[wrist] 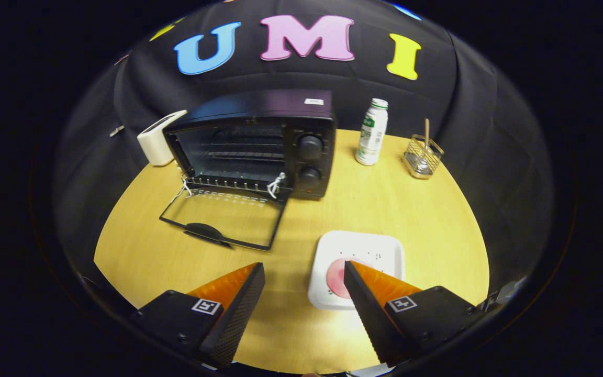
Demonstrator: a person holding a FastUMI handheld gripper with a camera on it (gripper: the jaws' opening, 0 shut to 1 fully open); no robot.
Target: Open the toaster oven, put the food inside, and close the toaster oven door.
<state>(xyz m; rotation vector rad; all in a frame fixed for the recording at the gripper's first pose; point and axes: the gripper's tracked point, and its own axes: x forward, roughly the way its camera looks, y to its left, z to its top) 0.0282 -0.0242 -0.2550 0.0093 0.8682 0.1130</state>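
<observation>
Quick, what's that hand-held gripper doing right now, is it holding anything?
Hand-held gripper: open, holding nothing; one finger overlaps the white plate in view.

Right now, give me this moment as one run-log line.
oven door: open, flat on table | food: on white plate, not loaded | hand-held gripper: open, empty, one finger over plate | next: likely grasp food

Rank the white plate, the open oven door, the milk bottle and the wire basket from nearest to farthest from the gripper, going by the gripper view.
From the open gripper:
1. White plate, partly under one finger.
2. Oven door, flat on the table ahead, on the other finger's side.
3. and 4. Milk bottle and wire basket, far beyond the plate; too close to call.
</observation>
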